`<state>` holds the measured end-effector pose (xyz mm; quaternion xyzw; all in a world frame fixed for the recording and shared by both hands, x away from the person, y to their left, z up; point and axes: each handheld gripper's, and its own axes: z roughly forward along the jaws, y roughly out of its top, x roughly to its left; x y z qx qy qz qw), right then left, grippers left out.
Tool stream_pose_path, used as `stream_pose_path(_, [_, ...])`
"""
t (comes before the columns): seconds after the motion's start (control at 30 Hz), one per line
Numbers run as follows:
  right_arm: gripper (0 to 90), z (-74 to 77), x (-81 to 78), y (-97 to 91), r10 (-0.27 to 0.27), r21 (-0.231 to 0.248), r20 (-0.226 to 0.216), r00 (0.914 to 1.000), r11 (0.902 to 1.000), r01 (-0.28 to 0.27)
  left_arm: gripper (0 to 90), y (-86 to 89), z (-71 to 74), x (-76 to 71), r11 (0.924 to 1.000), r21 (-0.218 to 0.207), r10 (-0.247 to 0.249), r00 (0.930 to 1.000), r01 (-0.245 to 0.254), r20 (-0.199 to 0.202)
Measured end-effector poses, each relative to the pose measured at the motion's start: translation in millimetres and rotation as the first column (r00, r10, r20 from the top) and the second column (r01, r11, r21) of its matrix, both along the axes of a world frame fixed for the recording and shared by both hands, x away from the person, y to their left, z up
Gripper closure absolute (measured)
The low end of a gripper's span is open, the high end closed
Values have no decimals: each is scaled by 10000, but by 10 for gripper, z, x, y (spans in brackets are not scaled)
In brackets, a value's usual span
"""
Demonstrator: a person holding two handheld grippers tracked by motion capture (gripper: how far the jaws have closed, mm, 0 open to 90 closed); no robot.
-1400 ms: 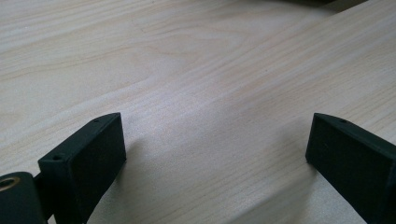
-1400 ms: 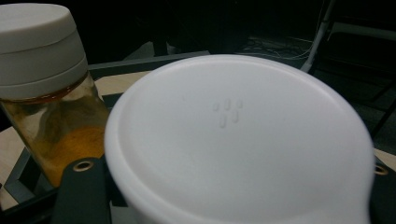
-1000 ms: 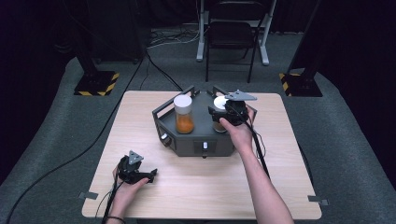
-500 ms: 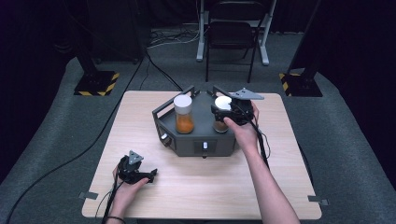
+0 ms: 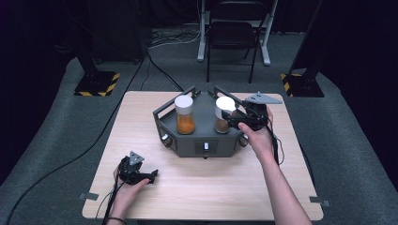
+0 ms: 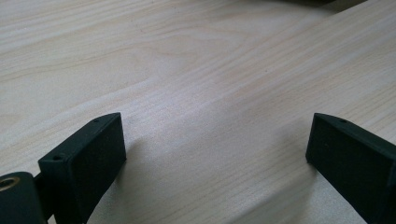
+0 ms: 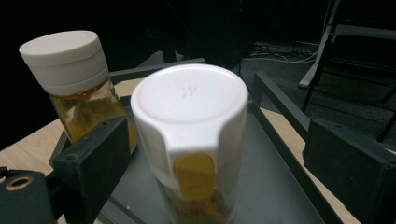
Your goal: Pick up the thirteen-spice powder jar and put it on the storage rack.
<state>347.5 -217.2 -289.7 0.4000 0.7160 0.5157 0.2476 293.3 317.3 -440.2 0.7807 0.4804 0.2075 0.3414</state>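
A person's right gripper (image 5: 234, 123) stands at a dark grey, six-sided metal tray (image 5: 202, 140) at the far middle of a pale wooden table (image 5: 211, 187), its black jaws spread to either side of a clear spice jar with a white flip-top lid and yellow tab (image 7: 189, 140). The jaws have just been opening; the jar sits between them with a gap showing on both sides, so nothing is pinched.

The jar stands upright at the tray's 2 o'clock, well apart from a second clear jar of orange liquid with a white screw cap (image 5: 184, 115) at the tray's 10 o'clock.

The risk here is a knock. The jaws flank the jar closely, and a sideways drift as the hand draws away could catch the lid's edge and tip the tall, narrow jar over, perhaps against its neighbour. Whether the jar's base is seated in any recess is hard to judge from these angles.

The right forearm (image 5: 281, 187) reaches in from the table's 5 o'clock, hand wrapped around the gripper body, jaws pointing across the tray toward 9 o'clock and roughly level at the jar's upper half.

The left gripper (image 5: 141, 176) rests low at the table's 7 o'clock, jaws spread wide over bare wood (image 6: 210, 93), holding nothing.
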Motion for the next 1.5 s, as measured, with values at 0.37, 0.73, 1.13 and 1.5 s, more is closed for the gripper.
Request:
stream_pose_path(0.37, [69, -222, -234, -227, -67, -163, -111, 9999, 9998, 65, 45, 0, -1, 0, 10000, -2, 1, 10000, -1, 3])
stream_pose_path(0.73, [73, -451, -486, -449, -539, -294, -241, 9983, 9981, 532, 45, -2, -1, -1, 10000, 4, 6, 10000, -6, 6])
stream_pose_path(1.13, [82, -701, -651, -618, -933, -470, -518, 9943, 9947, 909, 47, -9, -1, -9, 10000, 10, 45, 10000, -45, 16])
stream_pose_path(1.5, [82, -947, -780, -717, -1126, -509, -780, 9906, 9928, 1088, 47, -9, -1, -8, 10000, 11, 43, 10000, -43, 15])
